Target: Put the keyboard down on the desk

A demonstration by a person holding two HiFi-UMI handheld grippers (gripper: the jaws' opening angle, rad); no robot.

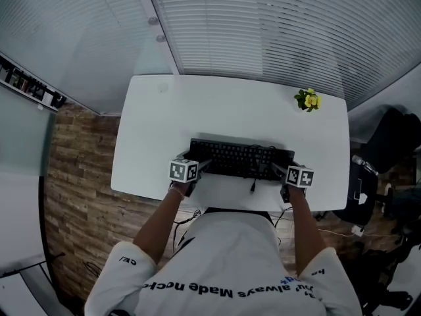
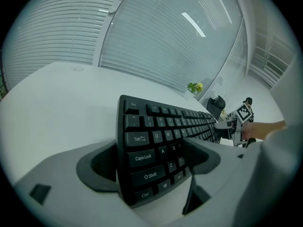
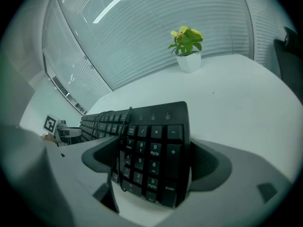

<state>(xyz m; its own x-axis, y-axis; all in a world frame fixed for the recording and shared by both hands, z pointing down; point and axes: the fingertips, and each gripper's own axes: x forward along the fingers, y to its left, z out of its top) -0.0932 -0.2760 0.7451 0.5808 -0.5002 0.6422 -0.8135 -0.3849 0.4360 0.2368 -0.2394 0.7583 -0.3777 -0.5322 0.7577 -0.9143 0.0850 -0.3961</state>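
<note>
Left gripper (image 2: 154, 167) clamps the keyboard (image 1: 240, 158) at its left end; right gripper (image 3: 151, 167), jaws spread, straddles the numpad end. One keyboard rests on one white desk (image 1: 230, 104); one potted plant (image 1: 307, 100) stands far right.

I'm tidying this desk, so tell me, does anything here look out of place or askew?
Only the cable: it drapes across the number-pad keys of the keyboard instead of trailing behind it. Nothing else stands out.
</note>
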